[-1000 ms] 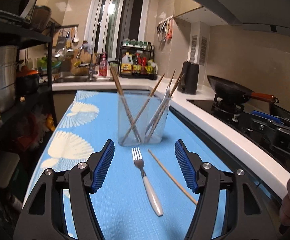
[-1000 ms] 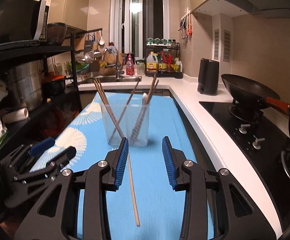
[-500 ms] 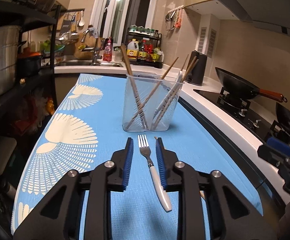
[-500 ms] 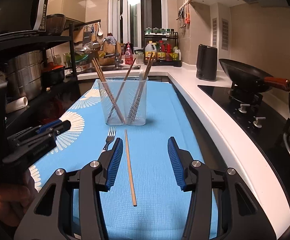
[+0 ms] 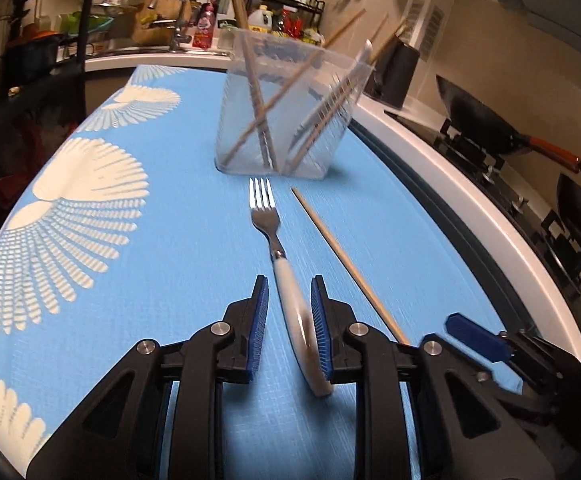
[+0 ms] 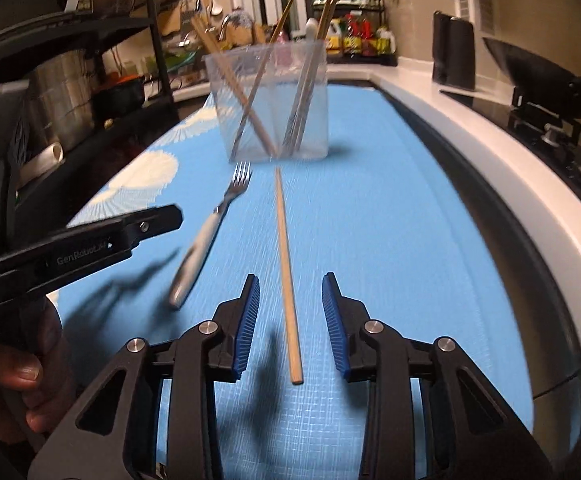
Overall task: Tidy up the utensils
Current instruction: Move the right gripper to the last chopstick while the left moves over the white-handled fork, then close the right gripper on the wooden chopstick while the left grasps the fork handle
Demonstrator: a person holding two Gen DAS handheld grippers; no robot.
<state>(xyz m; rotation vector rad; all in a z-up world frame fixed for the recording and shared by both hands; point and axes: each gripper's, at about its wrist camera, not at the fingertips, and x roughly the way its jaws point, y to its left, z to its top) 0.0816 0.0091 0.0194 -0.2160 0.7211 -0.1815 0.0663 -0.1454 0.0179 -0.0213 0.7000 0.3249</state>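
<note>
Straddling the fork (image 5: pixel 274 236), the left gripper (image 5: pixel 289 292) stands unclamped; the right gripper (image 6: pixel 290 296) is closing around 1 chopstick (image 6: pixel 286 272), pads apart.

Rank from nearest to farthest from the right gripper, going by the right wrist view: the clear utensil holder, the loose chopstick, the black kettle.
1. Loose chopstick: lying between the right gripper's fingers.
2. Clear utensil holder: straight ahead on the blue mat.
3. Black kettle: far right, on the white counter.

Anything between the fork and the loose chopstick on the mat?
Nothing: in both wrist views only bare blue mat separates the fork from the loose chopstick. They lie side by side, apart, in front of the clear holder.
</note>
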